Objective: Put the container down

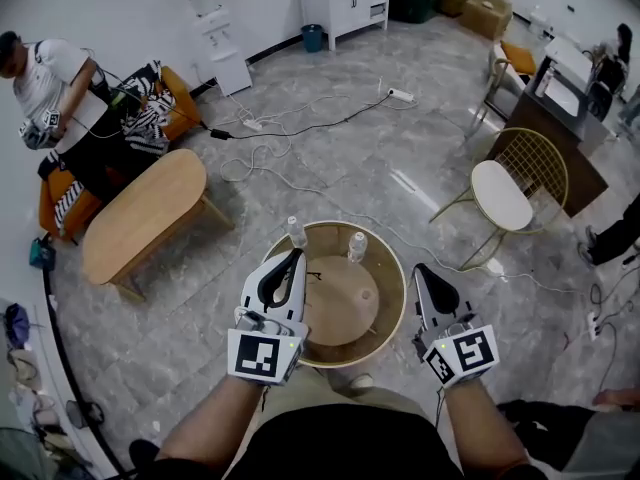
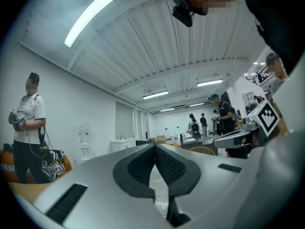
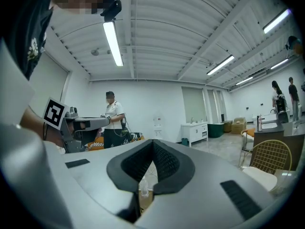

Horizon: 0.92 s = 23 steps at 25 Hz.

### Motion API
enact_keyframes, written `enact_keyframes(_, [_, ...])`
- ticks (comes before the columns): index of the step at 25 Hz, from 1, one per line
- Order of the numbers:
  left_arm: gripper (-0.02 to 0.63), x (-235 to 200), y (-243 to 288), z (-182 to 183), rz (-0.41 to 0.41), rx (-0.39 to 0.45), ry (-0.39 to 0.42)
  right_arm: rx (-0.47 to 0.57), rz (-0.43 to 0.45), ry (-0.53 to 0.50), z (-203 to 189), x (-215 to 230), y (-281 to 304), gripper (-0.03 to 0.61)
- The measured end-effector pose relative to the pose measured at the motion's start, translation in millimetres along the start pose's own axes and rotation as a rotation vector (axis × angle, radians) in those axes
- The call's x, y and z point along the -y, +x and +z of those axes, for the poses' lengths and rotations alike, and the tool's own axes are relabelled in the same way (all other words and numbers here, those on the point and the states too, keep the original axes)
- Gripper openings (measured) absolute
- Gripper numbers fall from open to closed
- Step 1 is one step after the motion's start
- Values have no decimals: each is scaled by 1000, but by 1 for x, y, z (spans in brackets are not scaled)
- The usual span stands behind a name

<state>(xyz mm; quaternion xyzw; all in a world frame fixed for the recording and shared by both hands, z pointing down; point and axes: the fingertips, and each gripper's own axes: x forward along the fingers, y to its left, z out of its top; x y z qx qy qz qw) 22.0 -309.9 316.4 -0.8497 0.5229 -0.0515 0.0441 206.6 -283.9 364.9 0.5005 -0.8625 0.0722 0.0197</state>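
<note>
- The floor (image 1: 330,158) is grey, marble-patterned tile, with white cables (image 1: 290,118) and a power strip (image 1: 402,95) lying across it.
- An oval wooden coffee table (image 1: 145,213) stands near an orange sofa (image 1: 182,96).
- A white cabinet (image 1: 345,3) and a water dispenser (image 1: 215,28) stand against the white wall (image 1: 120,8).
- A gold wire chair (image 1: 515,183) has a white seat.
- Tube lights (image 2: 89,18) run along the ribbed white ceiling (image 2: 167,37).

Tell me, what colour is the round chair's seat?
The chair seat is white, on a gold wire frame. The head view shows it best.
</note>
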Motion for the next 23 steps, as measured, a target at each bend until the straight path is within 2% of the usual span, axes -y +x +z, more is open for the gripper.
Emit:
enact_keyframes(11, [15, 12, -9, 7, -1, -6, -16, 6, 36, -19, 10, -8, -9, 13])
enact_keyframes(16, [15, 14, -18, 11, -5, 24, -23, 10, 55, -22, 13, -16, -9, 14])
enact_keyframes(23, [15, 9, -30, 6, 21, -62, 25, 11, 74, -25, 16, -24, -12, 14])
